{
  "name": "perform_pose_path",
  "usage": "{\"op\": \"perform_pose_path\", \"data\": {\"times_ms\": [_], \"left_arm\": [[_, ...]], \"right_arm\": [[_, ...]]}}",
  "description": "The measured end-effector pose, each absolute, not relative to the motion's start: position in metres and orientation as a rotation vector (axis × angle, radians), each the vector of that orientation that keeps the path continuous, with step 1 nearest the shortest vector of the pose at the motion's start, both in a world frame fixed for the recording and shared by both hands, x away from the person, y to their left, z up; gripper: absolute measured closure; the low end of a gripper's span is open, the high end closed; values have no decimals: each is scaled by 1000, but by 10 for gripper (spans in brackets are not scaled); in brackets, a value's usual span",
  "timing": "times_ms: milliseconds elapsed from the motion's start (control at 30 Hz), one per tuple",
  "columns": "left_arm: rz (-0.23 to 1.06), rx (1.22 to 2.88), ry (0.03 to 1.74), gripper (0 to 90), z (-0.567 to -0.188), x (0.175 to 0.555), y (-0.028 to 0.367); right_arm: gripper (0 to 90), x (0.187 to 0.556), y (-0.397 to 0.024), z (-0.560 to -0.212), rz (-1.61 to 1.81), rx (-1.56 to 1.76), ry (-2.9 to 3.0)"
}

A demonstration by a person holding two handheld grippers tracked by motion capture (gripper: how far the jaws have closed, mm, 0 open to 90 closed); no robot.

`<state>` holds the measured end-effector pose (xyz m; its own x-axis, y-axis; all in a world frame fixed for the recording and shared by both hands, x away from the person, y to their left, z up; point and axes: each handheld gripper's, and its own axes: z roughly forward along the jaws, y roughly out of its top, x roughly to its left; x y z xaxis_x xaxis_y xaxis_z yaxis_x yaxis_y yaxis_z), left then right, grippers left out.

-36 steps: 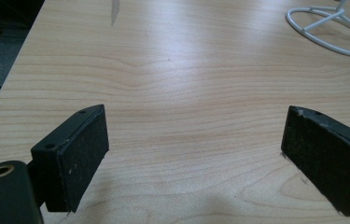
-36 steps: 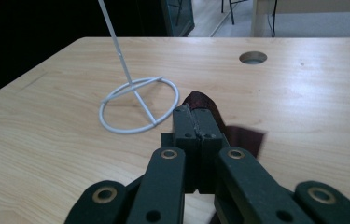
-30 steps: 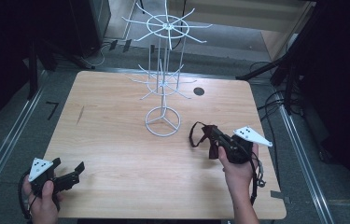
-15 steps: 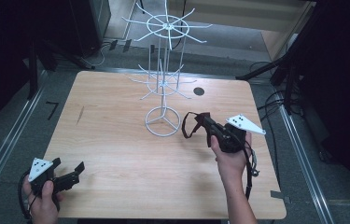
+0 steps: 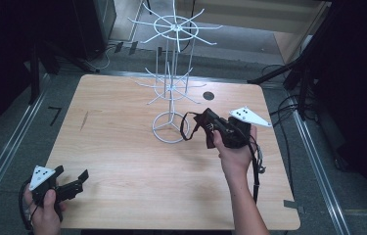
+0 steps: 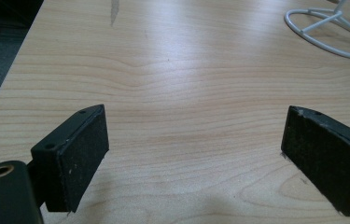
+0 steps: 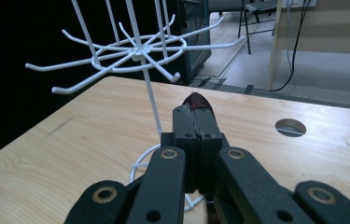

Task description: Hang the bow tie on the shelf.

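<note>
Right now the right gripper [image 5: 209, 126] was clamped on a dark looped band [image 5: 190, 128], just right of the white wire rack [image 5: 171, 88]; its hooks lay up and left. Left gripper [image 5: 71, 185] sat wide, empty, near-left, well apart.

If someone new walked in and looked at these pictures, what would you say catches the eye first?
Most striking is the tall white wire rack with its bare hooks, standing at the far middle of the wooden table. Just right of its ring base, the right gripper is raised and shut on a thin dark loop that hangs from its jaws. At the near left corner, the left gripper rests low with its jaws wide open.
</note>
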<state>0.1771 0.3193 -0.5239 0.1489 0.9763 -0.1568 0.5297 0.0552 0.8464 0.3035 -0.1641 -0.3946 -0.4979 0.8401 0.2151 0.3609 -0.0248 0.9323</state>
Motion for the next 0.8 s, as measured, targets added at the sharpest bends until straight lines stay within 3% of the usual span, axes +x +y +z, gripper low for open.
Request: {"op": "perform_pose_path", "data": {"times_ms": [800], "left_arm": [[669, 1579, 1496, 81, -524, 177, 320]], "right_arm": [[900, 331, -138, -387, 1490, 1255, 1886]]}}
